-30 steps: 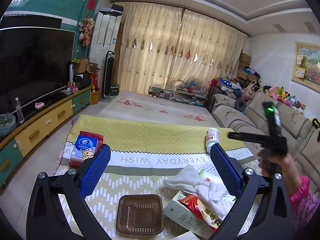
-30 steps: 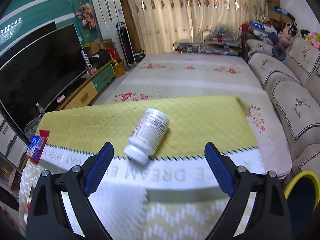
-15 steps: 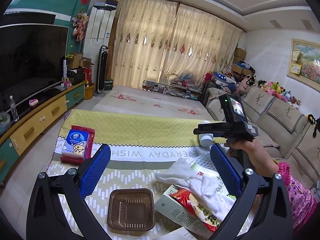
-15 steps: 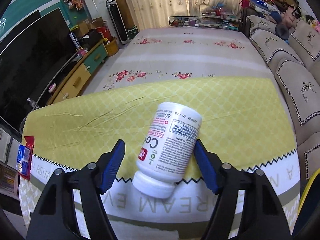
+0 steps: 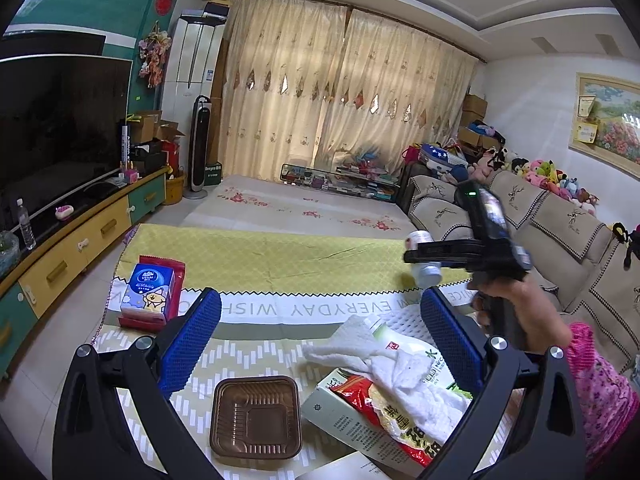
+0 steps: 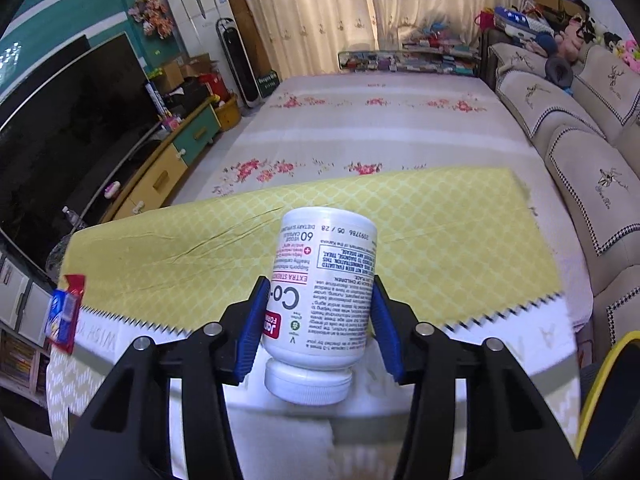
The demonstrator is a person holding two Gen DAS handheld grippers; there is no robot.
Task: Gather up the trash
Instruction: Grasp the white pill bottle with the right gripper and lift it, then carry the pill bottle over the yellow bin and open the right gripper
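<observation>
Right gripper [image 6: 318, 330]: its jaws are closing, with the white pill bottle [image 6: 322, 300] between the blue pads; both pads look pressed to the bottle's sides.
Pill bottle: lying along the line of the fingers, cap toward the camera, base pointing at the far edge of the tabletop [image 6: 460, 240]. It sits near where the yellow quilted cloth [image 6: 180, 256] meets the white lettered band.
Left gripper [image 5: 320, 340]: released, fingers wide apart, nothing between them; it hovers over the near end of the tabletop.
Under the left gripper: a brown plastic tray [image 5: 256, 416] lies flat near the front edge; just to its right a green-white carton [image 5: 344, 420], a red snack wrapper [image 5: 384, 412] and a crumpled white towel [image 5: 384, 364] lie heaped, touching one another.
Left edge: a blue tissue pack [image 5: 150, 292] on a red packet rests close to the tabletop's left border, well apart from the tray.
Open room: the yellow cloth across the far half lies bare except for the bottle.
Right side: the person's hand [image 5: 516, 308] holds the right gripper's handle close to the sofa [image 5: 560, 240], which flanks the tabletop's right edge; a yellow-rimmed bin [image 6: 608, 392] shows at the lower right in the right wrist view.
</observation>
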